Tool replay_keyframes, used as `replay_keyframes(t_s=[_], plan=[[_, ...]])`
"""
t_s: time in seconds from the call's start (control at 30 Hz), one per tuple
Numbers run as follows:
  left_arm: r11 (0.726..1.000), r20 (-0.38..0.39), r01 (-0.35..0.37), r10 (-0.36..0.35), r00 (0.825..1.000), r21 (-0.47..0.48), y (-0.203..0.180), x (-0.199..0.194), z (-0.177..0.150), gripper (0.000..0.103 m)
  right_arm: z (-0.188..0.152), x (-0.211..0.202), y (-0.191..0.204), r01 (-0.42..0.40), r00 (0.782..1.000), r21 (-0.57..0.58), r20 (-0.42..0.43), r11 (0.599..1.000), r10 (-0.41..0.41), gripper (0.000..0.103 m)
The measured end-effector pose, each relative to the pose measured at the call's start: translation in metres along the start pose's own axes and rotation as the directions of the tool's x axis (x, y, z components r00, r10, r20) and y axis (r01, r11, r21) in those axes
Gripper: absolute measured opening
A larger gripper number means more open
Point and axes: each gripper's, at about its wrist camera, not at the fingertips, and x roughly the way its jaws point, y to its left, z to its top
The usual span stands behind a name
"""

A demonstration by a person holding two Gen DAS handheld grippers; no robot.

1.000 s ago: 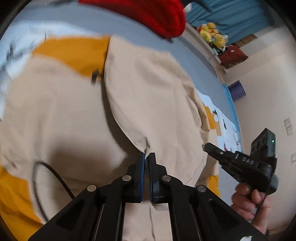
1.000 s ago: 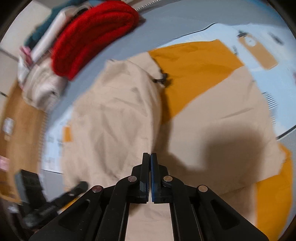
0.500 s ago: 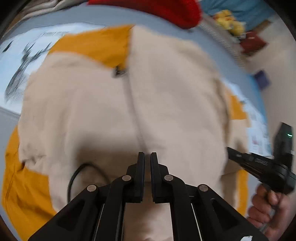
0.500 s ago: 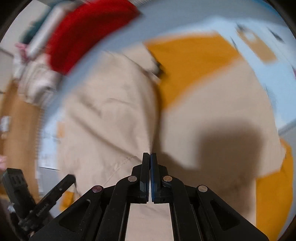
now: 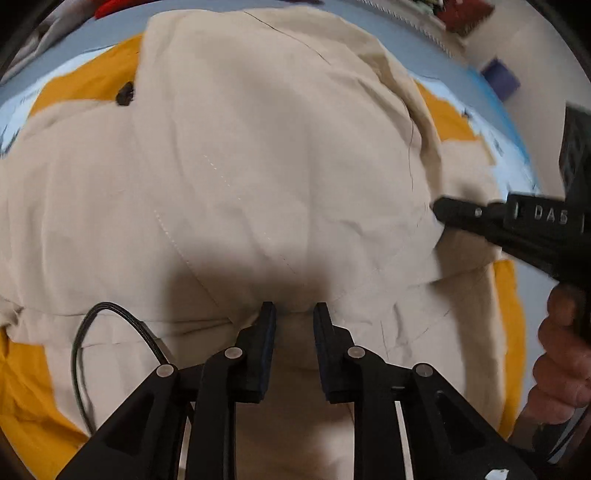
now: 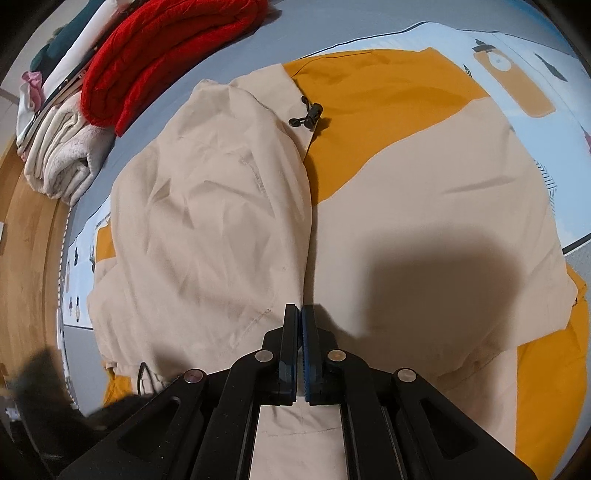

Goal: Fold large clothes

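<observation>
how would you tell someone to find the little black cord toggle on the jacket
Start at the beige and orange jacket spread over the bed. Follow the edge of its folded-over beige panel up to where it meets the orange section. The black toggle sits there, the only small dark piece on the pale cloth.

Obstacles: stacked folded clothes [image 6: 110, 96] at bed edge, apart from jacket [image 6: 424, 192]; cable [image 5: 110, 332] loops across jacket. Bedsheet [image 6: 332, 33] between: open.

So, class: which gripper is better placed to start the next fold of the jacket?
Left, probably: the left gripper has jaws opening over the jacket hem; the right gripper is nearly shut.
</observation>
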Motion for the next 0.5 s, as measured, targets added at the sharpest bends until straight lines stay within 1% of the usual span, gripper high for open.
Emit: replay_keyframes(t_s=[0.03, 0.07, 0.13, 0.2, 0.23, 0.27, 0.3, 0.37, 0.4, 0.43, 0.47, 0.5], plan=[[1.0, -0.007, 0.013, -0.013, 1.0, -0.016, 0.001, -0.003, 0.002, 0.019, -0.001, -0.002, -0.004, 0.011, 1.0, 0.006, 0.003, 1.0, -0.011, 0.009], [1.0, 0.002, 0.022, -0.022, 1.0, -0.022, 0.001, -0.008, 0.005, 0.019, -0.001, -0.006, -0.006, 0.027, 0.999, 0.008, 0.022, 1.0, -0.027, 0.011], [1.0, 0.028, 0.015, -0.015, 0.999, -0.022, 0.001, -0.015, 0.008, 0.02, 0.001, -0.022, -0.002, 0.062, 0.992, -0.001, 0.107, 0.998, -0.061, 0.011], [0.999, 0.037, 0.025, -0.024, 0.999, -0.043, 0.005, -0.018, 0.011, 0.02, 0.003, -0.041, 0.003, 0.077, 0.977, -0.029, 0.203, 0.997, -0.069, 0.012], [0.998, 0.039, 0.034, -0.032, 0.999, -0.055, 0.007, -0.019, 0.011, 0.02, 0.003, -0.048, 0.007, 0.064, 0.971, -0.047, 0.235, 0.997, -0.051, 0.012], [0.997, 0.044, 0.042, -0.039, 0.998, -0.066, 0.007, -0.019, 0.009, 0.02, 0.004, -0.054, 0.012, 0.035, 0.965, -0.073, 0.261, 0.997, -0.015, 0.014], [0.996, 0.053, 0.045, -0.041, 0.998, -0.079, 0.009, -0.021, 0.011, 0.02, 0.004, -0.057, 0.019, -0.005, 0.963, -0.107, 0.266, 0.994, 0.033, 0.019], [0.995, 0.08, 0.037, -0.029, 0.996, -0.097, 0.01, -0.027, 0.014, 0.02, 0.003, -0.049, 0.033, -0.113, 0.967, -0.164, 0.209, 0.98, 0.146, 0.027], [0.994, 0.099, 0.032, -0.022, 0.995, -0.105, 0.013, -0.032, 0.015, 0.02, 0.001, -0.04, 0.038, -0.171, 0.968, -0.174, 0.154, 0.97, 0.199, 0.028], [0.993, 0.13, 0.024, -0.009, 0.991, -0.116, 0.016, -0.039, 0.017, 0.02, 0.0, -0.03, 0.041, -0.197, 0.971, -0.172, 0.099, 0.965, 0.216, 0.028], [0.992, 0.159, 0.013, 0.007, 0.987, -0.122, 0.019, -0.046, 0.019, 0.02, -0.002, -0.019, 0.044, -0.194, 0.977, -0.171, 0.051, 0.966, 0.205, 0.028], [0.992, 0.192, -0.002, 0.026, 0.981, -0.126, 0.026, -0.057, 0.015, 0.02, -0.006, -0.002, 0.047, -0.145, 0.99, -0.18, -0.025, 0.973, 0.142, 0.028]])
